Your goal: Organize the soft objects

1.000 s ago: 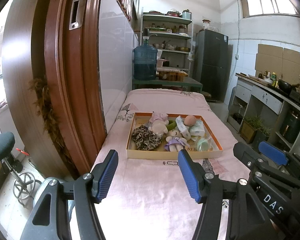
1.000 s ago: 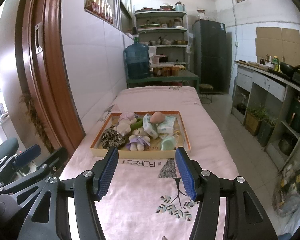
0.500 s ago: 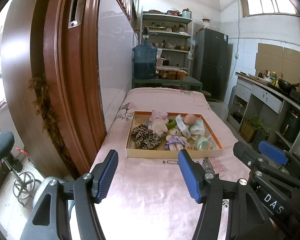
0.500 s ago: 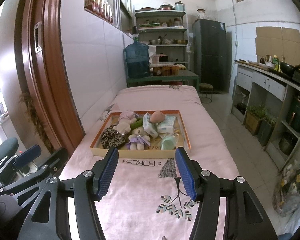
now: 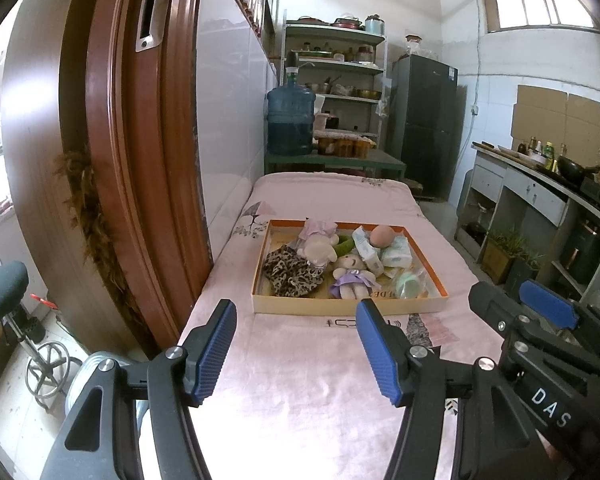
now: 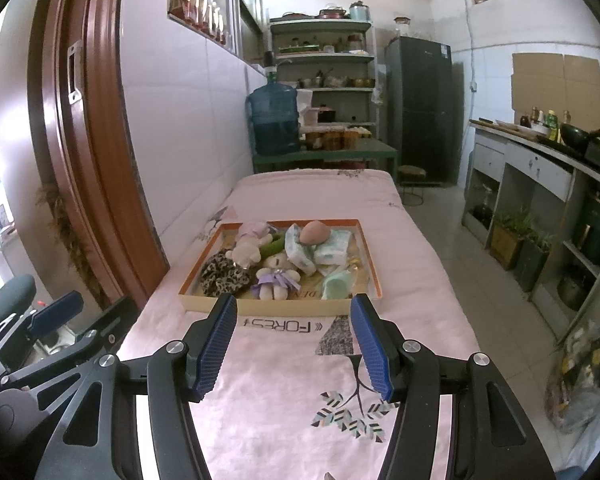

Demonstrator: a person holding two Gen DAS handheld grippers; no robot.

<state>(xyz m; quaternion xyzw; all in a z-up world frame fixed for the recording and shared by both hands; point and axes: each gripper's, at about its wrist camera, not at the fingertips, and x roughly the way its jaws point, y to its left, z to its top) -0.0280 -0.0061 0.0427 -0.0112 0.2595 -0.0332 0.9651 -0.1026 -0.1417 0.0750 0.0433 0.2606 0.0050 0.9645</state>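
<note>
A shallow orange-rimmed cardboard tray [image 6: 374,270] lies flat on the pink bedspread [image 6: 300,360], its long sides running away from the cameras toward the far end of the bed. Soft things fill it in a loose heap: a leopard-print scrunchie [image 6: 220,274] at the near left corner, a cream plush bear [image 6: 246,252] behind it, and a small bear in a purple dress [image 6: 274,278] lying on its back with its feet toward the near edge. To the right sit white tissue packs [image 6: 332,248], a peach-coloured sponge egg [image 6: 314,233] on top of them, and a mint-green pouch [image 6: 336,285] by the near right corner.

The right gripper [image 6: 294,342] hangs over bare bedspread just short of the tray, its jaws apart with nothing between them. The left gripper [image 5: 296,350] hangs beside it, nearer the wooden door frame [image 5: 140,160], jaws likewise parted and empty. A blue water jug [image 6: 274,120] stands past the bed's far end.
</note>
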